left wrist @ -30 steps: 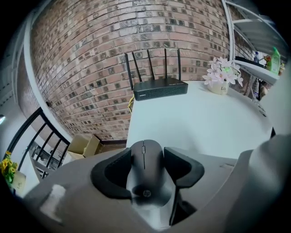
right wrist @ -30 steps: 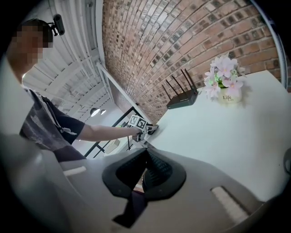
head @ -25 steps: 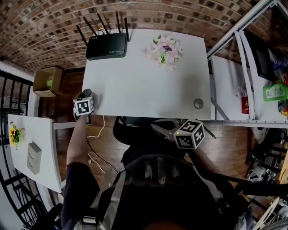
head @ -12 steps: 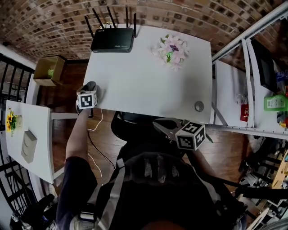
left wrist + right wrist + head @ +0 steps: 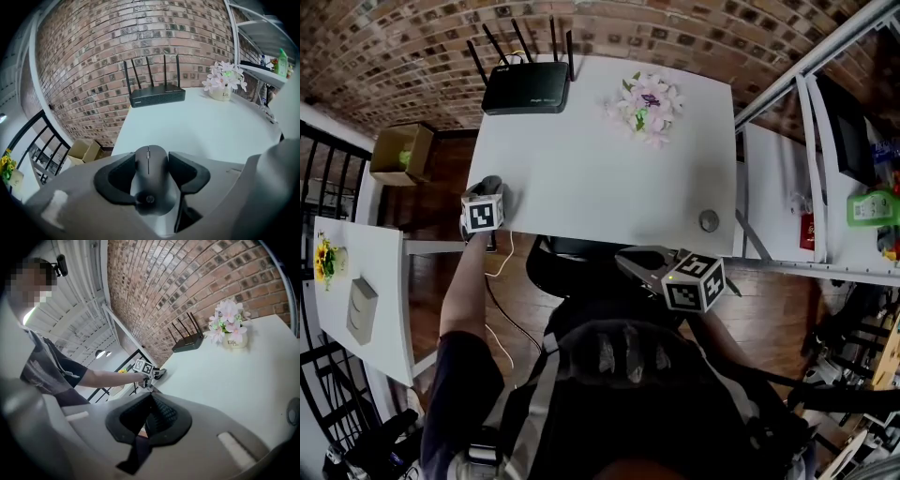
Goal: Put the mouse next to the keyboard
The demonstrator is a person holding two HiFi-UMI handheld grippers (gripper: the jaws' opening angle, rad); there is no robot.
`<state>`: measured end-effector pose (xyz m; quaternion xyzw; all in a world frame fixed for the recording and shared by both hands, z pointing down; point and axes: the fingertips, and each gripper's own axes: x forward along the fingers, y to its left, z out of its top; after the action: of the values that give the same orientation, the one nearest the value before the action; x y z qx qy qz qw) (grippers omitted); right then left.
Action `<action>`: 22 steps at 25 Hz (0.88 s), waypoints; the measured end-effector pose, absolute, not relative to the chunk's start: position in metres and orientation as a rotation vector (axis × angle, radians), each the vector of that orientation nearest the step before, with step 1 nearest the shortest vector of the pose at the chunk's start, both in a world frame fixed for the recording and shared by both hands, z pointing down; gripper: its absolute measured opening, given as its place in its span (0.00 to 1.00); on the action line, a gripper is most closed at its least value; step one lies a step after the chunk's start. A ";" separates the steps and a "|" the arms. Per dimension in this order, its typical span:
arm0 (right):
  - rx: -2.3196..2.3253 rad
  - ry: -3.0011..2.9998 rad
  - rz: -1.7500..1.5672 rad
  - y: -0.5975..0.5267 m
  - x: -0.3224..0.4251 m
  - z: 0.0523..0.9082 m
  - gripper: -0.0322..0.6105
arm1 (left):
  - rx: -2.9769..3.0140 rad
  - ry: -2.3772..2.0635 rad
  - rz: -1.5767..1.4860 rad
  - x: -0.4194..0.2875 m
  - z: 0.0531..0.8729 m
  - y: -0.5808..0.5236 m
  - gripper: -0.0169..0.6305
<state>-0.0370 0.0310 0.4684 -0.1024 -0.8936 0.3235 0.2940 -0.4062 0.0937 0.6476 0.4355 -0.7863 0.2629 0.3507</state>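
A dark grey mouse [image 5: 149, 187] sits between the pads of my left gripper [image 5: 151, 161], which is shut on its sides. In the head view that gripper [image 5: 487, 192] holds the mouse [image 5: 490, 184] over the left edge of the white table [image 5: 600, 178]. The right gripper view shows the same pair, left gripper [image 5: 149, 372] and mouse [image 5: 159, 374], at the table's near corner. My right gripper [image 5: 623, 256] hangs below the table's near edge, in front of my chest; its jaws [image 5: 151, 397] are shut with nothing between them. No keyboard shows in any view.
A black router [image 5: 525, 89] with antennas stands at the table's far left, a pot of pink flowers [image 5: 642, 108] at the far right. A round grommet [image 5: 709, 220] sits near the front right corner. A cardboard box [image 5: 398, 155] and a side table [image 5: 356, 300] lie left, shelving [image 5: 811, 187] right.
The left gripper with the mouse has shifted slightly along the table's left edge. The right gripper has stayed where it was.
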 end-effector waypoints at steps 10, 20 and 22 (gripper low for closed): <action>-0.278 -2.386 0.927 0.021 -0.019 0.469 0.06 | 1.165 -1.988 0.686 -0.371 0.647 0.069 0.38; -0.298 -2.395 0.928 0.005 0.006 0.472 0.06 | 1.166 -1.955 0.714 -0.336 0.646 0.050 0.38; -0.303 -2.399 0.930 0.001 0.010 0.472 0.06 | 1.180 -1.934 0.726 -0.330 0.645 0.047 0.38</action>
<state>0.0105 0.0011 0.4723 -0.1124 -0.8912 0.3454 0.2718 -0.3299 0.0468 0.6455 0.4603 -0.7546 0.2831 0.3722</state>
